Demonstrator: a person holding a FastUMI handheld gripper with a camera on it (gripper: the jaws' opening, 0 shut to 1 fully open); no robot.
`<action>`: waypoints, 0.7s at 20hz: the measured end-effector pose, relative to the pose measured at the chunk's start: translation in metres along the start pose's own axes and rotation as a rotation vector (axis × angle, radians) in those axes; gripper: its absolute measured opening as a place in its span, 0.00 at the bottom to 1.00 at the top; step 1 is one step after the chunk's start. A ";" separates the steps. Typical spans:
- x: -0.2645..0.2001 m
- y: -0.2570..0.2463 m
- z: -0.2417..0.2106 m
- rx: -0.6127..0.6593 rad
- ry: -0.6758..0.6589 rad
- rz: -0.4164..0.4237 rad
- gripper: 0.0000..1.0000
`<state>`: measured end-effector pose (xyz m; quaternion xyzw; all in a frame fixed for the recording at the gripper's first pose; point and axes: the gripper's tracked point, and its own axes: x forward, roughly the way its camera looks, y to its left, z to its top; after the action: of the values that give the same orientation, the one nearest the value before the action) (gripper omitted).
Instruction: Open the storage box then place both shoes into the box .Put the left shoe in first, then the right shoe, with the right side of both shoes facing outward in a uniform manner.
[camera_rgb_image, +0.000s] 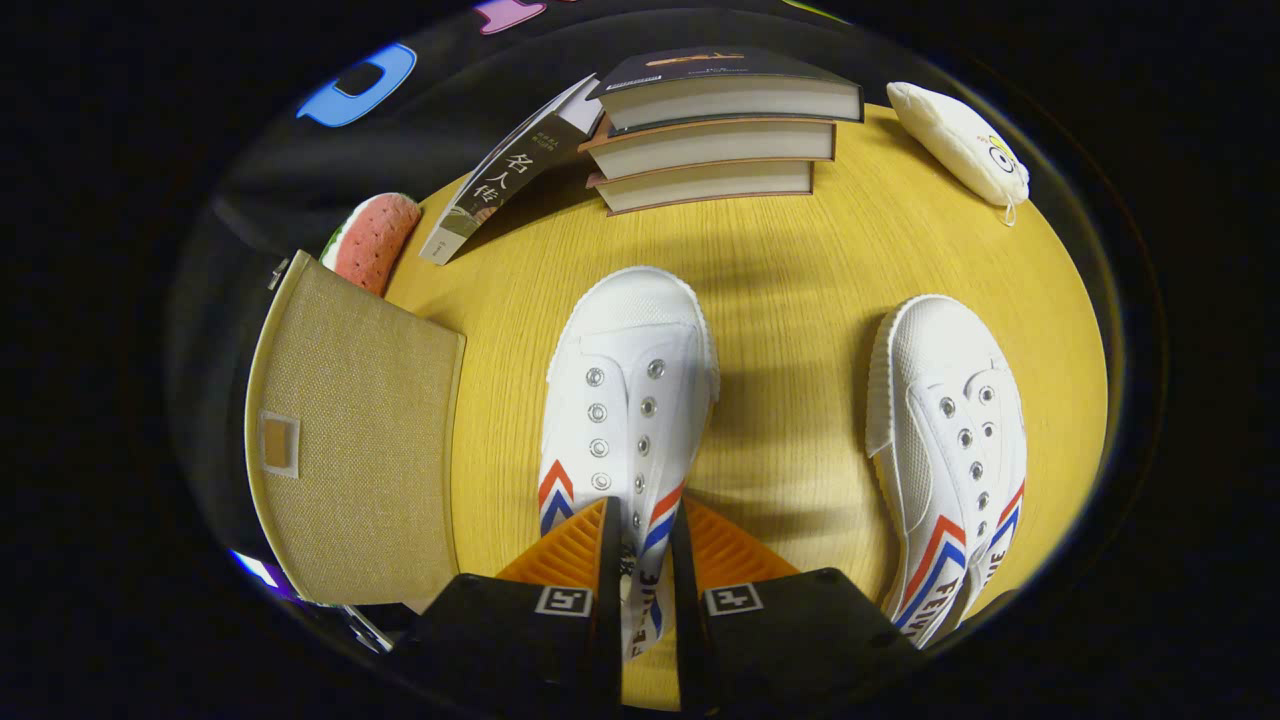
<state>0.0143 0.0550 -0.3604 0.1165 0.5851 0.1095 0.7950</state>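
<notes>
Bright, even light from overhead falls on the wooden table (800, 300). Soft shadows lie to the right of the middle shoe (625, 400) and under the stacked books (715, 130). Focus is sharp at centre; the fisheye lens bends and darkens everything near the rim.

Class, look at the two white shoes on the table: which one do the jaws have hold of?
The shoe nearer the beige storage box: the gripper jaws are closed on the tongue of this shoe. The other shoe lies apart, untouched, on the far side from the box.
</notes>
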 end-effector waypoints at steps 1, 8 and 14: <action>0.001 -0.001 0.000 0.004 0.001 0.005 0.17; -0.006 0.003 0.002 0.088 0.000 0.045 0.06; -0.023 0.018 0.003 0.094 -0.034 0.086 0.05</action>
<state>0.0103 0.0648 -0.3333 0.1805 0.5706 0.1141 0.7930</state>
